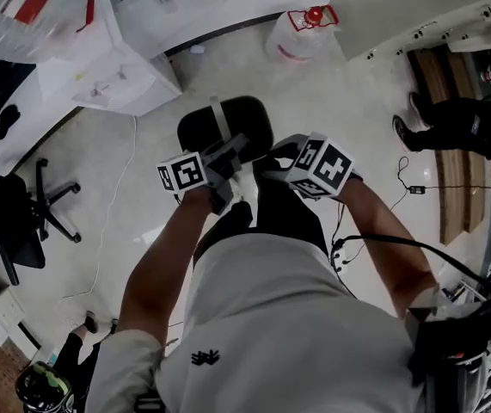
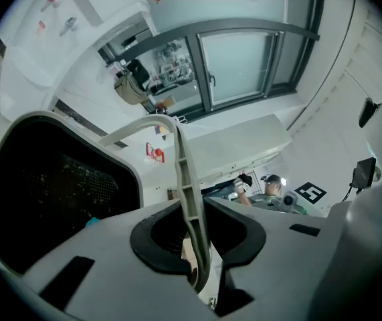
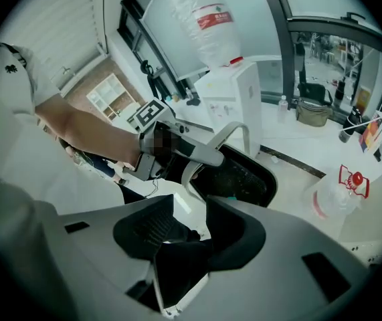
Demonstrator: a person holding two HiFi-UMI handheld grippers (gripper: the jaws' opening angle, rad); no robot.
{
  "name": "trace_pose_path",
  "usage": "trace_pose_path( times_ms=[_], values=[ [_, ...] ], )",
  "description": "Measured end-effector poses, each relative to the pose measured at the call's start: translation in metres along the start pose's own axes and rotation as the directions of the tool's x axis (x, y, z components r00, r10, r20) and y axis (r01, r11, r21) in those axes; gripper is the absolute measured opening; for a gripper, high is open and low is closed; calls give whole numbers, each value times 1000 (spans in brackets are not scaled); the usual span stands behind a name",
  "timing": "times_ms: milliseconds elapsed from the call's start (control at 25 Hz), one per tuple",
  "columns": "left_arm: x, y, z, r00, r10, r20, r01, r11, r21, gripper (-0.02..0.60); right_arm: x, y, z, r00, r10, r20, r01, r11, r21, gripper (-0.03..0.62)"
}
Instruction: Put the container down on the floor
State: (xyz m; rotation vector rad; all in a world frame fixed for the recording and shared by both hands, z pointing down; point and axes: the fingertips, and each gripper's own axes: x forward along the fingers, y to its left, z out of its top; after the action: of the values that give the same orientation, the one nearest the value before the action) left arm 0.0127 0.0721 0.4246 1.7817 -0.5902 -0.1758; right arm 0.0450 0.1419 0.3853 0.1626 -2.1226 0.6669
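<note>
I am clenching the left gripper [image 2: 194, 246] jaws on the container [image 1: 247, 124] handle [image 2: 185, 179]; the right gripper [image 3: 184, 239] jaws are standing released, empty. The container is showing just beyond both, over the floor [image 1: 314, 84].

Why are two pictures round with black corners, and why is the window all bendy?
Left gripper view: the wide-angle lens curves the window frame and makes the near container handle look huge. Right gripper view: same dark round edge, tilted water bottle. Head view: straighter, evenly lit.
</note>
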Motion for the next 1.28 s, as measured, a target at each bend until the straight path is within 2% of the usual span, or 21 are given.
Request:
trace_pose_path(
  times_ms=[80, 240, 440, 720, 960, 1280],
  values=[
    [15, 21, 25, 1000, 8, 13, -8, 1000, -13, 69, 3, -35, 12, 1000, -7, 14, 7, 1000, 9, 139],
    [53, 68, 79, 998, 21, 56, -20, 999, -31, 69, 13, -116, 38, 998, -55, 18, 55, 998, -25, 69],
    [96, 132, 132, 995, 58, 86, -56, 998, -32, 69, 22, -200, 59, 999, 4, 37, -4, 1000, -4, 37],
    [158, 226, 198, 992, 84, 91, -83, 996, -19, 66, 43, -304, 49, 998, 55, -31, -53, 997, 48, 37],
    [203, 303, 235, 991, 95, 92, -92, 995, -33, 64, 72, -358, 49, 991, 110, -74, -105, 992, 64, 37],
    [254, 397, 241, 995, 95, 22, -95, 995, -14, 64, 119, -405, 20, 976, 172, -137, -165, 985, 60, 37]
  ],
)
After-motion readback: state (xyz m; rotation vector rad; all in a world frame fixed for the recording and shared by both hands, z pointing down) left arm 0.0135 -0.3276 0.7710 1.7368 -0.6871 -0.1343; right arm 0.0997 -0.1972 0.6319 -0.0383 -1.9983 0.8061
